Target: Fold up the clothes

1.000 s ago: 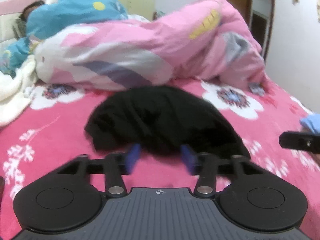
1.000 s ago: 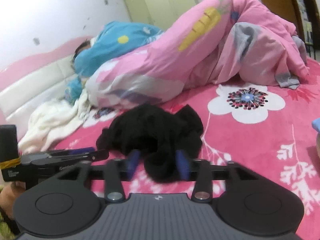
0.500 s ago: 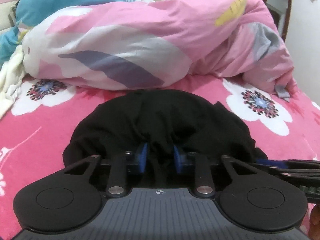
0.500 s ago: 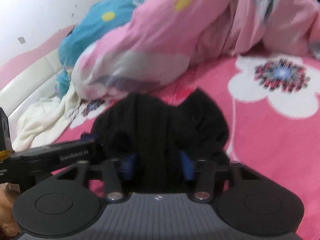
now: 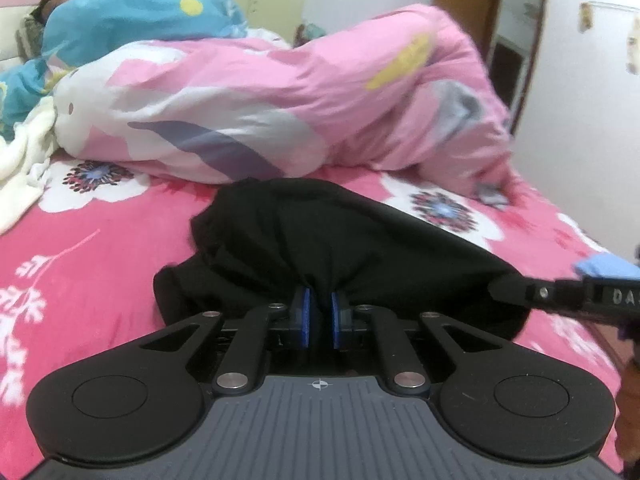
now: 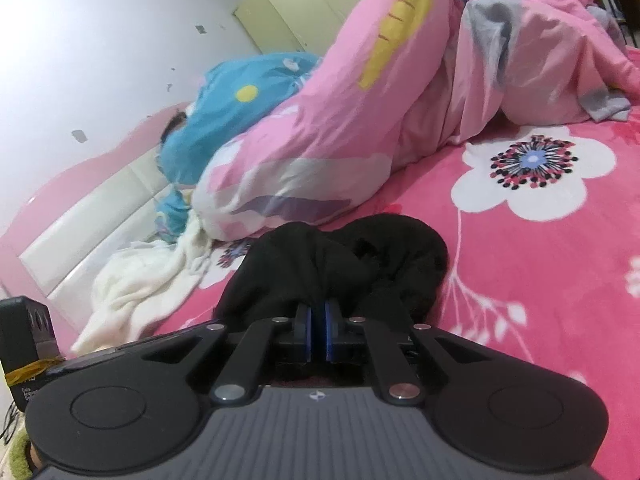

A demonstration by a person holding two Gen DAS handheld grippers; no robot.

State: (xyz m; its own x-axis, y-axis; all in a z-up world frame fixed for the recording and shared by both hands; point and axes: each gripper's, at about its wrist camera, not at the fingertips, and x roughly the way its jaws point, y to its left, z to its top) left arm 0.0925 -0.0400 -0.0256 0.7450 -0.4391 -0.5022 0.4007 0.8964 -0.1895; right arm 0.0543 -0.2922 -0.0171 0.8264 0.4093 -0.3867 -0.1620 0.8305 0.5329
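Black garment [image 5: 344,240] lies bunched in a loose heap on the pink flowered bed [image 5: 80,264], just near of the rolled pink quilt [image 5: 280,112]. It looks light, soft and limp, so it should sag and trail from wherever it is pinched; taking hold at two separated edge points, such as a hem or shoulder line, looks best for spreading it flat before any fold. Its dark folds hide seams and corners, so I cannot tell which part is caught.

The left tool [image 5: 320,312] has just been closing and is now clenched on a gathered pleat at the near edge of the cloth. The right tool [image 6: 318,322] has likewise just been closing and now pinches a ridge of the same heap, further right. Both point forward and somewhat downward over the bed, side by side, each tool's body showing at the edge of the other's view.

Beyond the quilt lie a blue cover [image 5: 132,8] and, far left, a cream blanket [image 6: 136,284]
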